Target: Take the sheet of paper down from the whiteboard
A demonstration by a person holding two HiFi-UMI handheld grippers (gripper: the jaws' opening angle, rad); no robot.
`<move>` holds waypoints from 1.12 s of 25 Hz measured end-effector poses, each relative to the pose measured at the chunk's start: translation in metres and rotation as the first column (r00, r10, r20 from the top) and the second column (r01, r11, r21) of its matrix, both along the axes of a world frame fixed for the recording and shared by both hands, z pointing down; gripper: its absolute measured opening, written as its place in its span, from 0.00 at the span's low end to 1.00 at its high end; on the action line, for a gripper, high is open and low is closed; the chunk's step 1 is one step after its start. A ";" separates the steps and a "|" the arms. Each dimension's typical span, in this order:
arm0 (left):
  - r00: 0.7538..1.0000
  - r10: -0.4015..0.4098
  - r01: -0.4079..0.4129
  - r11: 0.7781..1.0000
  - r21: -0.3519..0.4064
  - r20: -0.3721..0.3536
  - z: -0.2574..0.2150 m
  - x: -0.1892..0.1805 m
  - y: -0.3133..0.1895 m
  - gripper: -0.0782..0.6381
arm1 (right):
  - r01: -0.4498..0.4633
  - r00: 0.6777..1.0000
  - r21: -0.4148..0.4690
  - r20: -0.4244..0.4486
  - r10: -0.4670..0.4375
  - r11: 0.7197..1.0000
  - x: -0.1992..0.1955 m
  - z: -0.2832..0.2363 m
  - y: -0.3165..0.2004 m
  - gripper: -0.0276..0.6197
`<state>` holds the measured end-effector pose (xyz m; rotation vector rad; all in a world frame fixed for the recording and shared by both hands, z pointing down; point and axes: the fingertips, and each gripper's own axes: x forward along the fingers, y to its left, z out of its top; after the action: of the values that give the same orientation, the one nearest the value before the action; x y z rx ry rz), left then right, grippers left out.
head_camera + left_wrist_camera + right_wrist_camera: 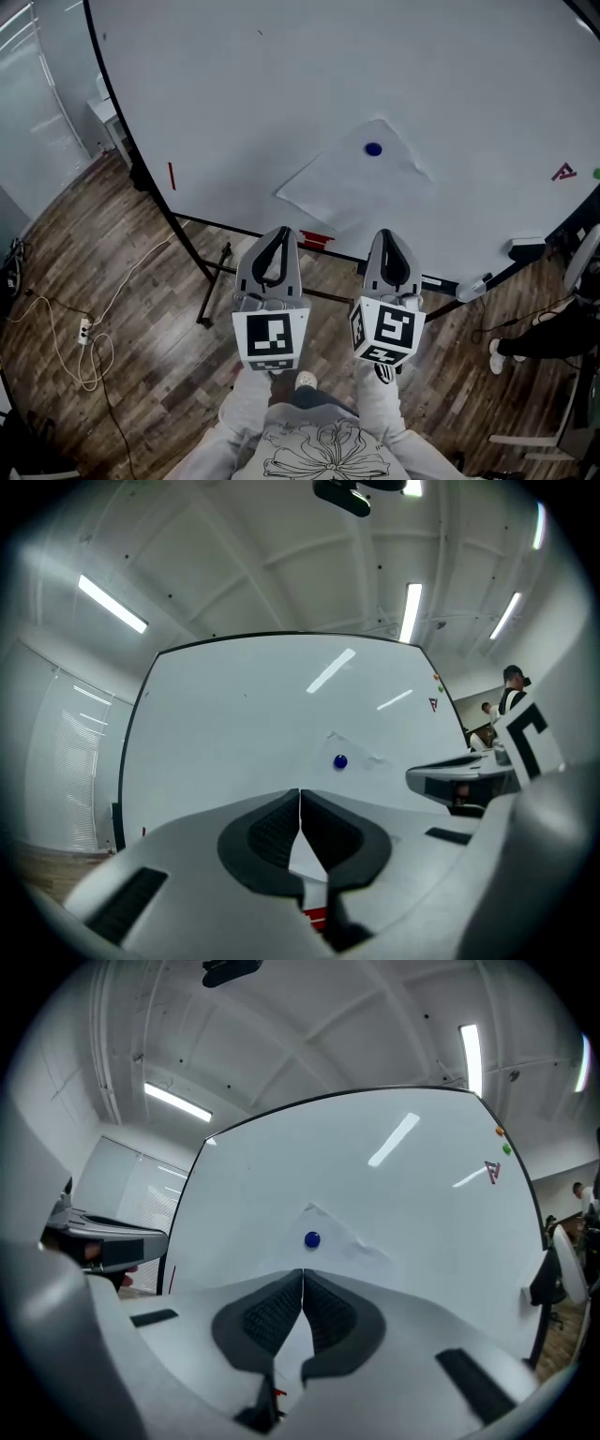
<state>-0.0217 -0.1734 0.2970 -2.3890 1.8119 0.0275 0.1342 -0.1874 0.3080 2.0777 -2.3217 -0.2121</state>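
Observation:
A white sheet of paper [356,187] hangs tilted on the whiteboard [281,94], pinned near its top by a round blue magnet [373,148]. The magnet [339,761] also shows above the jaws in the left gripper view, and the magnet [311,1239] sits on the sheet [337,1246] in the right gripper view. My left gripper [280,231] and right gripper [387,234] are side by side in front of the board's lower edge, short of the sheet. Both are shut with nothing between the pads.
The whiteboard stands on a black frame [202,272] over a wooden floor. A red eraser [317,240] and a marker [473,287] lie on the tray. A red mark [562,172] is at the board's right. A white cable and power strip [82,330] lie on the floor at left.

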 end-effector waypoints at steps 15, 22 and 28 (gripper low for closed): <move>0.999 -0.033 0.034 0.999 -0.039 0.027 0.016 0.016 -0.087 0.12 | 0.039 0.999 0.036 -0.037 -0.037 0.999 0.021 -0.005 -0.082 0.05; 0.995 0.056 -0.049 0.995 -0.082 0.082 0.022 0.018 -0.122 0.23 | 0.005 0.999 0.043 -0.034 -0.003 0.999 0.017 -0.013 -0.103 0.05; 0.972 0.175 -0.155 0.979 -0.131 0.155 0.026 0.029 -0.152 0.33 | -0.009 0.998 0.059 -0.069 0.013 0.998 0.004 -0.029 -0.121 0.09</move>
<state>0.0070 -0.3259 0.3227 -2.5318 1.5797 -0.2601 0.1383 -0.3082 0.2787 2.0730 -2.2915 -0.3510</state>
